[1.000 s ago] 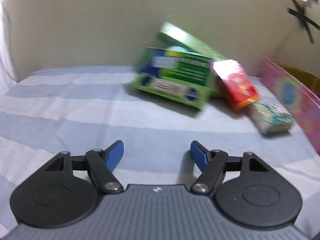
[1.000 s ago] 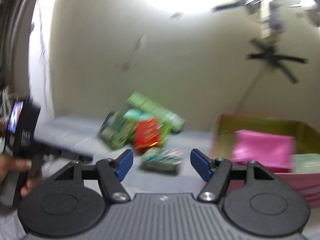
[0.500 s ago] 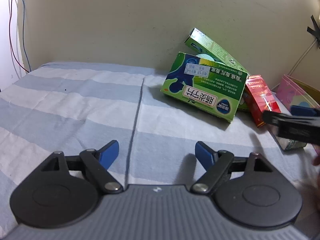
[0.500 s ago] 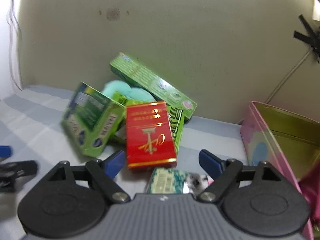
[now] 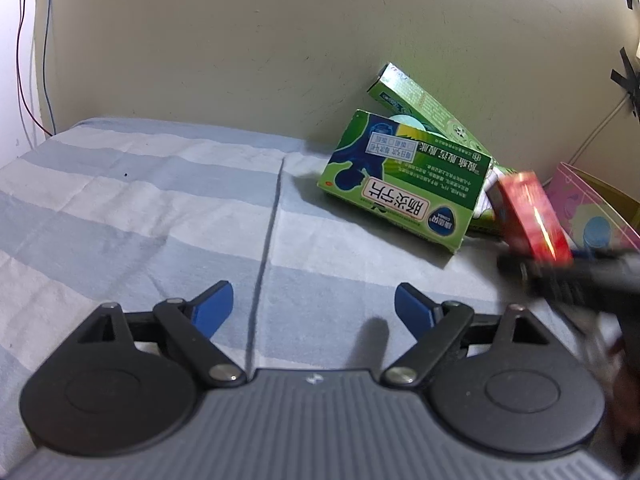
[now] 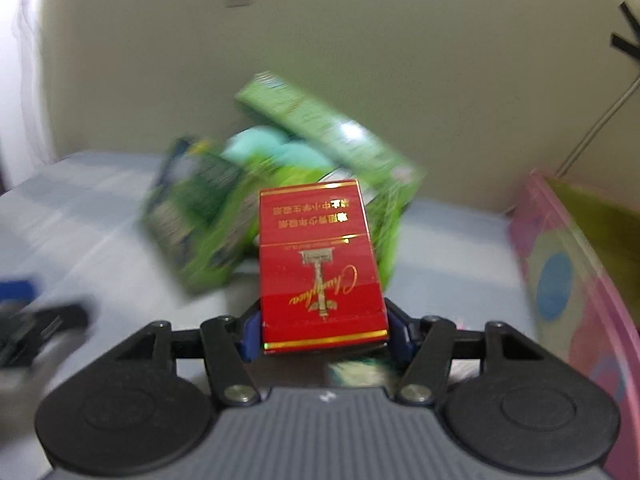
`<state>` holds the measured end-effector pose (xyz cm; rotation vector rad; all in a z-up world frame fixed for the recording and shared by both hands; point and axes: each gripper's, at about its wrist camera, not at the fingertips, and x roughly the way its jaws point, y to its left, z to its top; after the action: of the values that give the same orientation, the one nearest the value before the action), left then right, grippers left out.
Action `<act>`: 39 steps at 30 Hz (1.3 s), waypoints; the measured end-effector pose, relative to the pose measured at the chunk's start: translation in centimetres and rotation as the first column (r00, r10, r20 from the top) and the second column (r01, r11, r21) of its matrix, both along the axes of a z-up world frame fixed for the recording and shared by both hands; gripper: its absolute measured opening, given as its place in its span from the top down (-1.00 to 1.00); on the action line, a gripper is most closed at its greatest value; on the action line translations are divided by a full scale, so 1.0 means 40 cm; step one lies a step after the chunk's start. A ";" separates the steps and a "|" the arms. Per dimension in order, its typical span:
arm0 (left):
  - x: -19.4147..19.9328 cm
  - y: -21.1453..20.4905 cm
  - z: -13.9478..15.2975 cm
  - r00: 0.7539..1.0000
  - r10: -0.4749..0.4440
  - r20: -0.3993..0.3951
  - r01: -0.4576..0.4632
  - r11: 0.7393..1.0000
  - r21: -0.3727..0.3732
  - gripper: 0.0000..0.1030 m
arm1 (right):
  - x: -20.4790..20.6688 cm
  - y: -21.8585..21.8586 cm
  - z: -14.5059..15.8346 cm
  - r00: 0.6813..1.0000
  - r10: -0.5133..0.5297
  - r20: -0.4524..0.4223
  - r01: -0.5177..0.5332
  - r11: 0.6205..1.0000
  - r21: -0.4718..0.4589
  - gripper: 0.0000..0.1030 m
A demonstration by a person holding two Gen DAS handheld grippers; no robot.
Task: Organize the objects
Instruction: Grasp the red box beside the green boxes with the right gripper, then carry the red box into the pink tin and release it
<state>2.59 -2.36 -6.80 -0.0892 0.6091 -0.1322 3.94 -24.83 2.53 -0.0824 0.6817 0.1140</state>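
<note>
My right gripper [image 6: 325, 338] is shut on a red box with gold print [image 6: 318, 264] and holds it above the striped cloth; it also shows at the right of the left wrist view [image 5: 534, 216]. Behind it lies a pile: a wide green box [image 5: 404, 182], a long green box [image 5: 424, 108] leaning on the wall, and a teal round thing [image 6: 276, 148]. A small patterned box [image 6: 360, 374] lies under the red one. My left gripper [image 5: 312, 306] is open and empty above the cloth, left of the pile.
A pink tin box [image 6: 576, 276] stands open at the right, also seen in the left wrist view [image 5: 592, 204]. A blue and white striped cloth [image 5: 140, 208] covers the surface. A wall [image 5: 240, 40] stands close behind the pile.
My right gripper has closed on the red box and lifted it off the pile. My left gripper has stayed open and hardly moved.
</note>
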 end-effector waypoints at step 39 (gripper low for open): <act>-0.239 -0.312 0.038 0.848 -0.524 -0.073 0.489 0.829 -0.273 -0.20 | -0.506 -0.218 0.001 0.989 0.134 0.062 -0.140 0.984 0.107 0.11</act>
<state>-6.98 -14.85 -5.27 -0.1755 0.7509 -0.7303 -16.30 -33.54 2.57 -0.0254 0.6134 0.2812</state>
